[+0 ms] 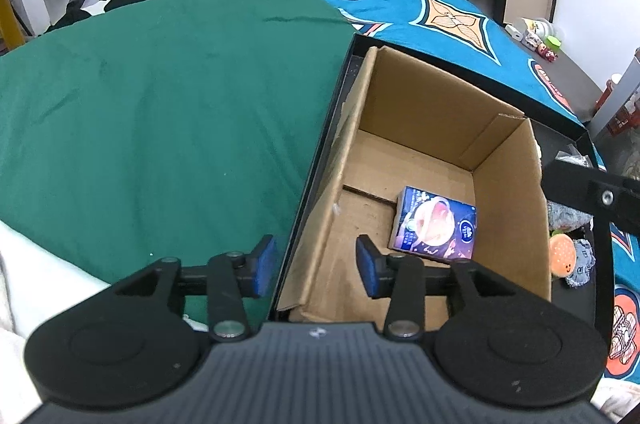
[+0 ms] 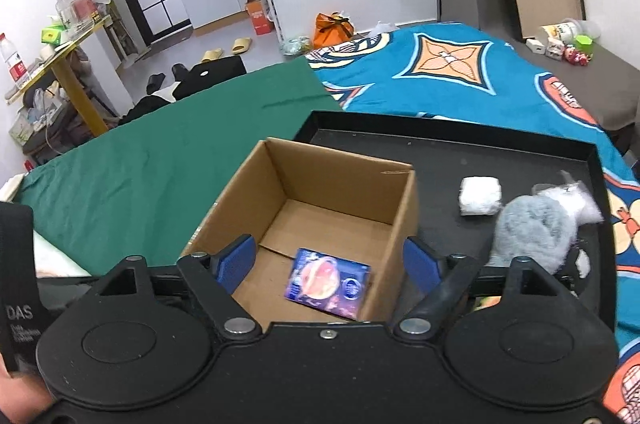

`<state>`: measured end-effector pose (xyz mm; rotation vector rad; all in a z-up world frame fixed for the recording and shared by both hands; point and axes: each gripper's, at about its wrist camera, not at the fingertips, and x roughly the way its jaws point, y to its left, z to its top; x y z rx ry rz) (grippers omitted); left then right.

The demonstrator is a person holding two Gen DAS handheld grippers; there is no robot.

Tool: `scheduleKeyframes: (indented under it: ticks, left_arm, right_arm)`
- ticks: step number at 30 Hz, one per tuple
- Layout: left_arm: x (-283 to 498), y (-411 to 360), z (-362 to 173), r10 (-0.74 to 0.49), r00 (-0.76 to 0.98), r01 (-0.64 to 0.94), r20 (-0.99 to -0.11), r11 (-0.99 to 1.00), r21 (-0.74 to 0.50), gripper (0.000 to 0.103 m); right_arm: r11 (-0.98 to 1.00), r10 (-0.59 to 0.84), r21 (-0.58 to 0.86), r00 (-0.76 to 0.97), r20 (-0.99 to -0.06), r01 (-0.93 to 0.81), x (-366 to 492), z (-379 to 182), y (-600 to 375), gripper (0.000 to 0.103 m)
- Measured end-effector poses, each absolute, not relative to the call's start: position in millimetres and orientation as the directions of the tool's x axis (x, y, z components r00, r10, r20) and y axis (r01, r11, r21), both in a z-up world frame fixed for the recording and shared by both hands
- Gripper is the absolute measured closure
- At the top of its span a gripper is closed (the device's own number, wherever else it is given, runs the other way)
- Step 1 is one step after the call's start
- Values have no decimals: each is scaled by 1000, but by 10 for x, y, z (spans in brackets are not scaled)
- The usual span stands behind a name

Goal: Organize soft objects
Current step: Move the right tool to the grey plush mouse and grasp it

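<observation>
A brown cardboard box (image 2: 320, 207) sits on a black tray (image 2: 520, 159) in the middle of the right wrist picture. A purple pack (image 2: 328, 282) lies flat on the box floor, near the bottom of the picture. The right gripper (image 2: 330, 262) hangs over the box with its blue fingers (image 2: 236, 262) spread wide, holding nothing. A fluffy grey toy (image 2: 528, 228) and a white bundle (image 2: 480, 195) lie on the tray to the right of the box. In the left wrist picture, the left gripper (image 1: 316, 266) is spread apart too, over the box's left wall, pinching nothing. A green cloth (image 1: 160, 103) fills the left side.
</observation>
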<state>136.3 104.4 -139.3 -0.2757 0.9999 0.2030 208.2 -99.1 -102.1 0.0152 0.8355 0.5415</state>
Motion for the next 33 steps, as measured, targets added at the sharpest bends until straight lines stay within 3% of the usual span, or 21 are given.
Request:
scheduleKeyframes:
  ticks: [7,14,19,33]
  left_arm:
    - [1385,976,-1359,49,525,-287,-850,950,-122,43]
    - [1443,909,-1333,92,510,-292,-855,954,-72,34]
    - [1486,872,-1334,119,495,-292,-860,956,-36,32]
    - [1656,831,-1480,196,418,-317,-887,946,60,31]
  right_arm:
    - [880,424,176,562,-710,-442,2147,-1034,-1186,18]
    - [909,376,155,597,-709,-388,2267,-1067,-1462,5]
    - [927,343,151,617,-708,-343,2352,-1140,-1610,0]
    - [962,271,177,635,-724,-209,2634,-1555,-1990,0]
